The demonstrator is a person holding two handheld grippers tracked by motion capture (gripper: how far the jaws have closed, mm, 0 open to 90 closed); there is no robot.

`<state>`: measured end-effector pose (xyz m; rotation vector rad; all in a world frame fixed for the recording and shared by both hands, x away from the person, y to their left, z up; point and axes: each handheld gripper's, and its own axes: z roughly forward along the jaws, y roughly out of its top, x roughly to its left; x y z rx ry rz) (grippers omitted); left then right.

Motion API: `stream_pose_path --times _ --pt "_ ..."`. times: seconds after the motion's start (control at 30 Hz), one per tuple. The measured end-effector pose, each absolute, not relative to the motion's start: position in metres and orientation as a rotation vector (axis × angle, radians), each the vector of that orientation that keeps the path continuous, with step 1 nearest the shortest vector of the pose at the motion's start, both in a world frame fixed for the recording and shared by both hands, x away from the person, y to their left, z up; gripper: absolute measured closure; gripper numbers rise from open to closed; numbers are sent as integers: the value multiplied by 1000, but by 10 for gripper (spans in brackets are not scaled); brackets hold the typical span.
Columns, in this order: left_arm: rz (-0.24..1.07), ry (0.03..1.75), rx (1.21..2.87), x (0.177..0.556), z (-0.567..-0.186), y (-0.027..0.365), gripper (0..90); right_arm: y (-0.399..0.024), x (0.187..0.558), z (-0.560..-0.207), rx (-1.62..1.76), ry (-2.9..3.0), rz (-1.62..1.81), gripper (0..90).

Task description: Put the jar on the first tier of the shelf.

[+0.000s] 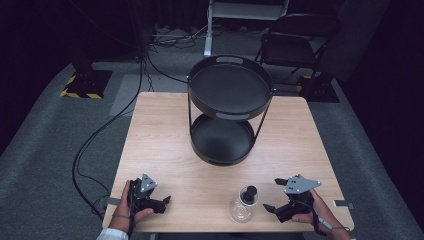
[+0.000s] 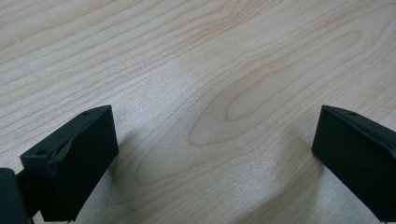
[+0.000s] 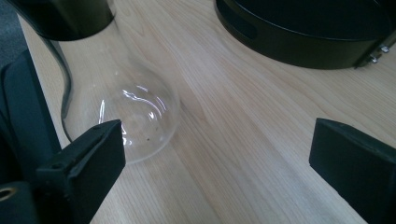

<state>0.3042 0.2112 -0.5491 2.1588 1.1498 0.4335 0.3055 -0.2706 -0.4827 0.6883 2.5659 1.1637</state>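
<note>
Down at the near edge of the pale wooden bench [image 1: 165,145], a clear round-bellied glass flask with a black stopper [image 1: 243,204] stands upright, just to the left of the right claw [image 1: 274,196] in the high view. That right claw rests low on the bench in the person's right hand [image 1: 312,212], its two black jaws spread wide and holding nothing; one jaw tip lies just beside the flask's bulb, though whether it touches the glass cannot be told. In the right gripper view the flask [image 3: 135,116] sits at the left, next to the left jaw, with bare wood grain between the two jaws. Farther back in the middle of the bench stands a black two-tier round metal tray stand [image 1: 230,107], both of its tiers bare; its lower rim [image 3: 289,44] shows at the top of the right gripper view. Over at the near left corner the left claw [image 1: 162,196] lies on the bench in the person's left hand [image 1: 131,205], well apart from the flask, its jaws likewise spread wide over plain wood in the left gripper view.
</note>
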Motion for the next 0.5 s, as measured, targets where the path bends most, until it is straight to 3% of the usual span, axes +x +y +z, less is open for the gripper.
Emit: stream_pose_path --times 0.5 --pt "433 1150 2158 304 -549 211 0 -241 303 -484 604 2612 1203 50"
